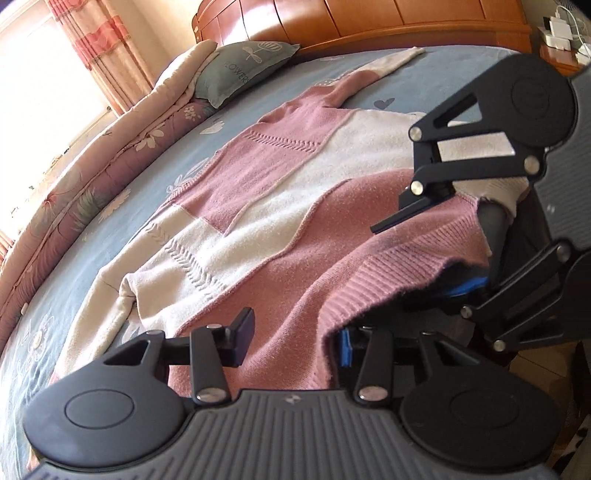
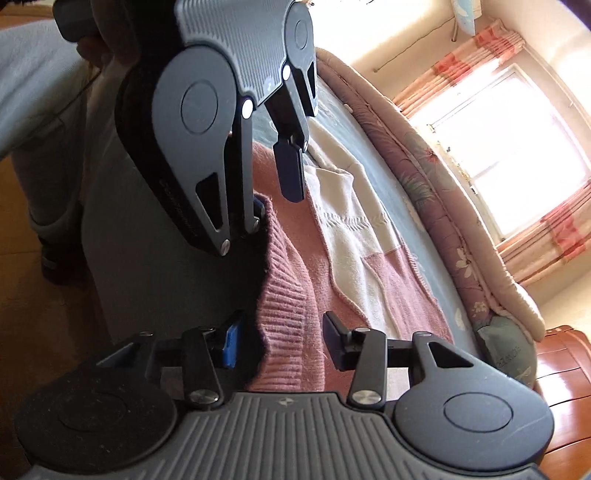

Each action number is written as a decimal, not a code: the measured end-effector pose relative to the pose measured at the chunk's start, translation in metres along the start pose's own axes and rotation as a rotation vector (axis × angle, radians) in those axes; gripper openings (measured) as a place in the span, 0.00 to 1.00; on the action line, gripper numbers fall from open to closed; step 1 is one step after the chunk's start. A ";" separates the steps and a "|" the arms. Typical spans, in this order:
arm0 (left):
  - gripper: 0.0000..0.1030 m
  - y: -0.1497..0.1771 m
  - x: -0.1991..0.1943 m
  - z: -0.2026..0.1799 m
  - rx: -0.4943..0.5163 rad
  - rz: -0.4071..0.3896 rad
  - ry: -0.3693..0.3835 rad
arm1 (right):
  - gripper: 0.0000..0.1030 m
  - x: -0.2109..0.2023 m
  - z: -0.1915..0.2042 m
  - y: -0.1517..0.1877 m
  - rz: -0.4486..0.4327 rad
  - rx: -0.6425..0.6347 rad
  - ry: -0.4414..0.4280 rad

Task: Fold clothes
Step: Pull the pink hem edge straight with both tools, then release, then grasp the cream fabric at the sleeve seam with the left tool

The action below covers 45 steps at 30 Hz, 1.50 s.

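Observation:
A pink and cream patchwork knit sweater lies spread flat on the blue bedsheet, its pink ribbed hem at the near bed edge. My left gripper is open, and the hem passes between its fingers. My right gripper is open too and straddles the same hem a short way along, one finger above the knit and the blue-padded finger under it. The hem edge lifts slightly off the sheet between the two grippers.
A grey-green pillow and a rolled floral quilt line the far side of the bed. The wooden headboard stands behind, with a nightstand holding chargers. A person's legs and the wooden floor are beside the bed edge.

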<state>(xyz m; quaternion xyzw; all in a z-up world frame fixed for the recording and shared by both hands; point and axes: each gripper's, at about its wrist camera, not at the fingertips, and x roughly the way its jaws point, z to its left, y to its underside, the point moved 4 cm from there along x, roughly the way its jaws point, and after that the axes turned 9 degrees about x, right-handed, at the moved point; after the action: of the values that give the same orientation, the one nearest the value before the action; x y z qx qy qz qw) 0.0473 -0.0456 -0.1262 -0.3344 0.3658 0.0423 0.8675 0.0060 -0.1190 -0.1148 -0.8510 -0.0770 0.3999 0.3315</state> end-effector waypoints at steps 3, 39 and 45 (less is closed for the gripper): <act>0.46 0.006 -0.004 -0.003 0.036 0.008 -0.009 | 0.11 0.002 0.000 -0.003 0.003 0.013 0.016; 0.37 0.130 0.114 0.228 -1.423 -0.126 0.317 | 0.39 -0.012 -0.082 0.005 -0.047 0.695 -0.235; 0.45 0.143 0.155 0.242 -1.589 -0.222 0.382 | 0.41 0.000 -0.092 0.007 -0.037 0.754 -0.197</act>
<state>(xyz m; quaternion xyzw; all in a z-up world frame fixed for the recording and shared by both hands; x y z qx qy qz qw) 0.2618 0.1862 -0.1845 -0.8840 0.3331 0.1448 0.2944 0.0722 -0.1708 -0.0772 -0.6254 0.0285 0.4741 0.6191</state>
